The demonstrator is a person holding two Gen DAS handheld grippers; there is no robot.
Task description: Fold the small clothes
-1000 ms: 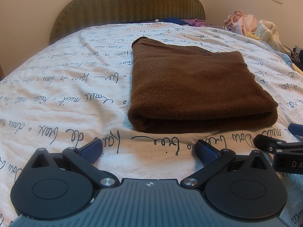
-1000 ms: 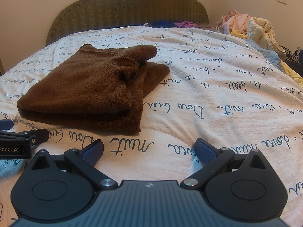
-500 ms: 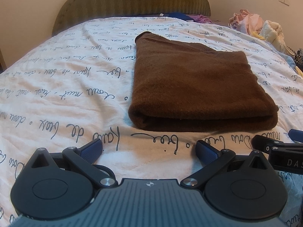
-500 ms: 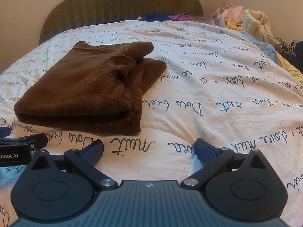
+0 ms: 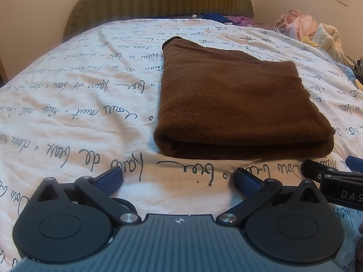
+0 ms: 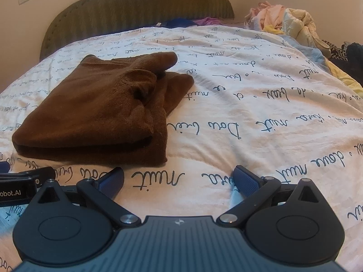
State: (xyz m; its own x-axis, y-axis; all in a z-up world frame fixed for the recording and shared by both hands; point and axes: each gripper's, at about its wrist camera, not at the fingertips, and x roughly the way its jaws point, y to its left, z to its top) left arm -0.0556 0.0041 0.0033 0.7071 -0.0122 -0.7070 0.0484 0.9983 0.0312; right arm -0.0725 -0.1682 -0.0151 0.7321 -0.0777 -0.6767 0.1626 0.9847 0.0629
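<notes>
A brown knit garment [image 5: 233,104] lies folded into a thick rectangle on the white script-printed bedcover [image 5: 79,104]. In the right wrist view the same garment [image 6: 97,108] sits to the left, its bunched sleeve end pointing toward the headboard. My left gripper [image 5: 178,178] is open just short of the garment's near folded edge, nothing between its blue pads. My right gripper [image 6: 178,179] is open too, over bare cover to the right of the garment. Each gripper's tip shows at the edge of the other's view.
An olive padded headboard [image 5: 158,0] closes the far end of the bed. A heap of pink, cream and yellow clothes [image 6: 285,22] lies at the far right, with blue and purple cloth [image 6: 188,21] at the head of the bed.
Both grippers have shifted only slightly; the views tilted a little and the garment lies as before. Both stay open.
</notes>
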